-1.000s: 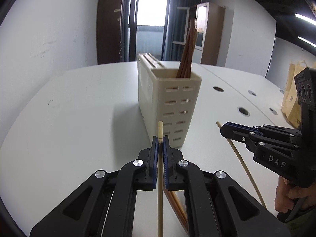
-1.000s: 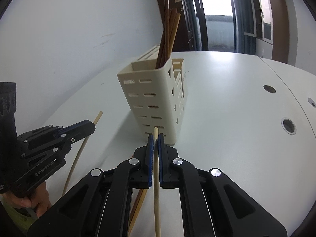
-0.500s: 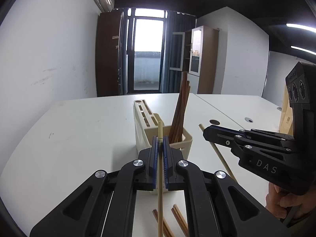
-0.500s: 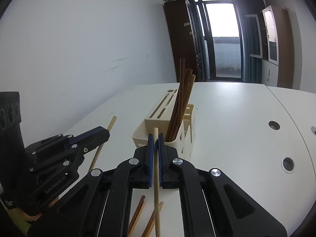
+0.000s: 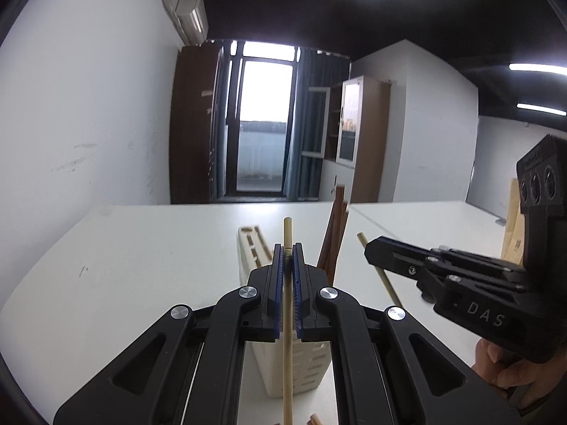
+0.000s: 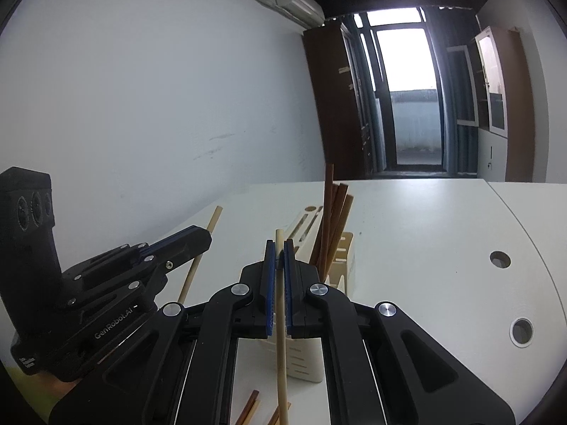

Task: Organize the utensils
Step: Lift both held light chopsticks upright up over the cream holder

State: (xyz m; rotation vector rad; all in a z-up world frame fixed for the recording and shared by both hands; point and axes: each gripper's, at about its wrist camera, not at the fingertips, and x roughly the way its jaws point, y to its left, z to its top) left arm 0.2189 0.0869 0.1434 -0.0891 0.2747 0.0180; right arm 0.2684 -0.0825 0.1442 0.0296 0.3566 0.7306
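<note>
Each gripper is shut on one pale wooden chopstick. My left gripper [image 5: 287, 248] clamps its pale chopstick [image 5: 287, 364], whose tip sticks up past the pads. My right gripper [image 6: 279, 246] pinches a second pale chopstick [image 6: 281, 364]; it also shows at the right of the left wrist view [image 5: 368, 248]. Just beyond and below both grippers stands the cream slotted utensil holder [image 6: 345, 248] [image 5: 248, 248], with several dark brown chopsticks [image 6: 333, 219] [image 5: 335, 237] leaning in its near compartment. The left gripper [image 6: 207, 235] also appears at the left of the right wrist view.
The white table [image 5: 141, 248] has round cable holes [image 6: 499, 259] at its right side. Loose brown chopsticks [image 6: 250, 409] lie on it below the grippers. A hand [image 5: 503, 364] holds the right gripper's handle. A brown paper bag [image 5: 512, 226] stands at the far right.
Both grippers have risen and tilted up with their chopsticks. The holder has dropped from level with the fingertips to below them, and the room's far wall and ceiling have come into view.
</note>
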